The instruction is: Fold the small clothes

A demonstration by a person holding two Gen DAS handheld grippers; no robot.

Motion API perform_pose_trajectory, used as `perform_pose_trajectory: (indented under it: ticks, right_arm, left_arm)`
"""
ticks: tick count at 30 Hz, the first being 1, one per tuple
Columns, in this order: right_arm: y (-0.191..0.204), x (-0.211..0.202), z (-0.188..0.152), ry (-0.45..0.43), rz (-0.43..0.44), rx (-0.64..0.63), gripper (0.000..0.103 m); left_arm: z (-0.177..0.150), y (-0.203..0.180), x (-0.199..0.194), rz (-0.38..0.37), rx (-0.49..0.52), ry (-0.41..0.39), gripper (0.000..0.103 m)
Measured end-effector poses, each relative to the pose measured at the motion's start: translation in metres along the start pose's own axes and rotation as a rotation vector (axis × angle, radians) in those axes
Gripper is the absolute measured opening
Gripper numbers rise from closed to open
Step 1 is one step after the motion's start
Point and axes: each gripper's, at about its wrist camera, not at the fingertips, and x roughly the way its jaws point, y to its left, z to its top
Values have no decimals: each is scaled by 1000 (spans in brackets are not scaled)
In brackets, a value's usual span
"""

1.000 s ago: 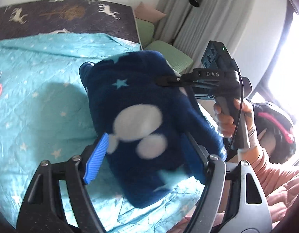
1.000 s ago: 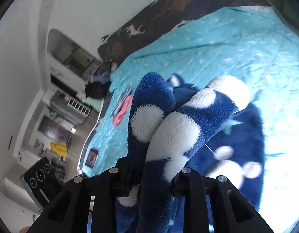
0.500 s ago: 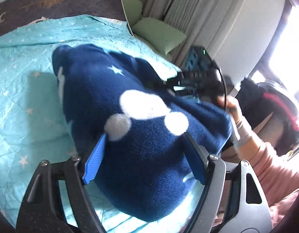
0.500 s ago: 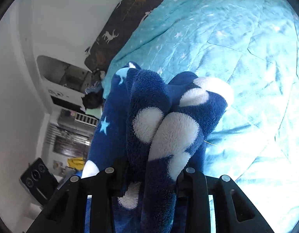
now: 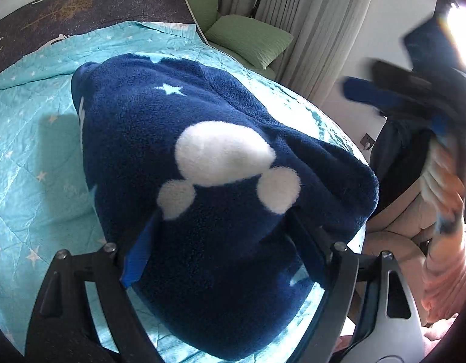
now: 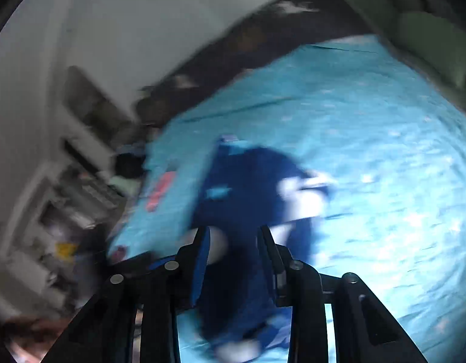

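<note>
Bed: a turquoise star-print quilt [image 5: 36, 157] covers the surface, with a dark deer-print headboard [image 5: 81, 3] along its far edge and green cushions [image 5: 248, 36] near the curtain at the far right corner.

Garment: a navy fleece garment [image 5: 202, 139], patterned with white blobs and pale stars, lies bundled on the quilt near the bed's near edge. In the left wrist view its long axis runs from the near right to the far left, the narrower end pointing toward the headboard. The right wrist view [image 6: 251, 181] is badly motion-blurred; the garment shows there only as a dark mass on the quilt.

Left gripper [image 5: 224, 248]: jaws stand wide and have just been opening. The garment's near end bulges between the blue pads [image 5: 139, 257]; whether the pads press on the fleece cannot be told.

Right gripper [image 6: 234, 242]: jaws stand partly apart and have just been closing a little. Dark fleece shows behind the gap, but blur prevents judging whether any of it lies between the pads. In the left wrist view this gripper appears as a smear at the far right, well apart from the garment.
</note>
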Motion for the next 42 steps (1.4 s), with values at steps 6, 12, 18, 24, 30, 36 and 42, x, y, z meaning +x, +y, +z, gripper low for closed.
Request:
perform_pose_trajectory:
  ticks: [6,12,18,24,30,36,42]
  right_arm:
    - [-17,34,-61,128,-243,-12,8]
    - [-76,48,-98,115,-196,231,0]
    - [-48,45,-91,121,-267,138,1]
    - [-58,61,-94,136,-324,109,1]
    - [-61,49,-79,135,-275,154,3]
    - [-19,19,-26,-9,-289,22,12]
    - [-34,69,22,33,-305,45,13]
  left_arm:
    - [0,7,-12,-30,-18,6,85]
    - [18,30,-46,-10,-108,-78,85]
    - [36,21,-22,13,-42,-92,85]
    - [19,38,42,68,-77,-36,89]
    - [39,37,-3,10,-83,-39,85]
    - [87,45,-29,40,-57,-176,85]
    - [124,69,40,76,-137,-13,75]
